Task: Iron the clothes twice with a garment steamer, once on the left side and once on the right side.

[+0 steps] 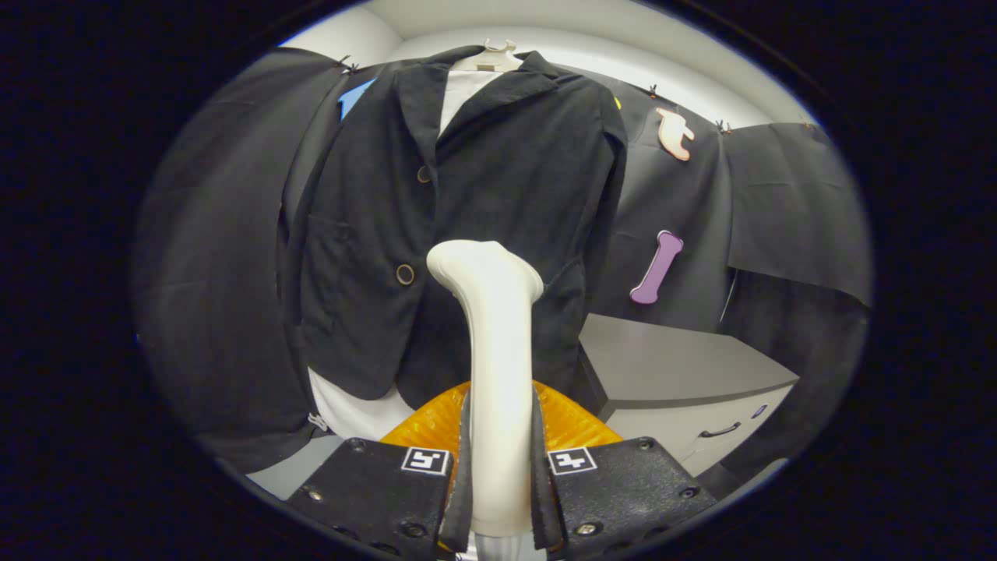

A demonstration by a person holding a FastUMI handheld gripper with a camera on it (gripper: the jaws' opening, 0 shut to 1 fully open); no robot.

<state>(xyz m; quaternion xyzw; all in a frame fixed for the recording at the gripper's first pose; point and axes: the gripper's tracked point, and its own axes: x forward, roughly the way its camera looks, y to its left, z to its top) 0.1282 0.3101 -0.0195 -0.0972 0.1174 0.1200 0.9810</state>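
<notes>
Off to the side sits a low grey cabinet (685, 366) with a dark drawer handle (720, 430) on its front. Overhead, a pale ceiling (592, 54) curves above the booth's black cloth wall (787, 210).

My one cam rides on the gripper (498, 475), looking forward along both fingers, tilted slightly up. Close range: the steamer (494, 366) handle clamped between them runs up mid-view, hanging jacket (467, 226) just beyond, cabinet (678, 374) off right.
</notes>
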